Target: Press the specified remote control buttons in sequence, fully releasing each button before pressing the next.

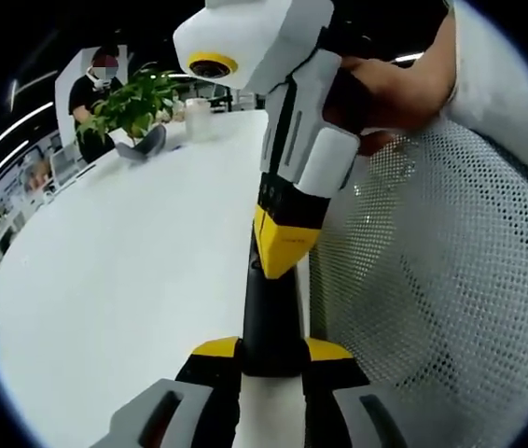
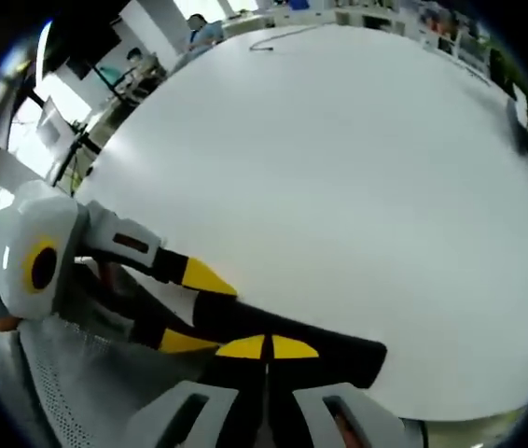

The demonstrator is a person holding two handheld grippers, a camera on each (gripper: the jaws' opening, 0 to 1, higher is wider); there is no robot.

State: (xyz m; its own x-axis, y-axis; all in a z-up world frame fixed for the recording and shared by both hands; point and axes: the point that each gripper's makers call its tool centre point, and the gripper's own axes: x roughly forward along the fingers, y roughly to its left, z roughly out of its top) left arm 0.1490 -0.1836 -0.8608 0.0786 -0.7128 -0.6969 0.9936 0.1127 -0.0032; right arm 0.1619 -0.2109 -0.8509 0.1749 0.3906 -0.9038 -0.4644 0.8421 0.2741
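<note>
Remote control, a long black slab (image 1: 271, 322), sits clamped in the left gripper (image 1: 273, 373), steadied while the right gripper (image 2: 266, 373), jaws together, presses it.

Grippers: two, the left gripper (image 1: 271, 353) and the right gripper (image 2: 266, 347).
Jaws: two on each gripper, four in all.
Remote: one (image 1: 269, 313), black.
Table: one (image 1: 124, 280), white.
Chair: one (image 1: 451, 280), white mesh.
Plant: one (image 1: 133, 103).
Cup: one (image 1: 197, 119), white.
Grey thing: one (image 1: 145, 145) by the plant; its kind cannot be told.
Hand: one (image 1: 385, 84).
Seated person: one (image 1: 96, 79) in the left gripper view.
Far people: two (image 2: 203, 28) in the right gripper view.
Cable: one (image 2: 273, 42).
</note>
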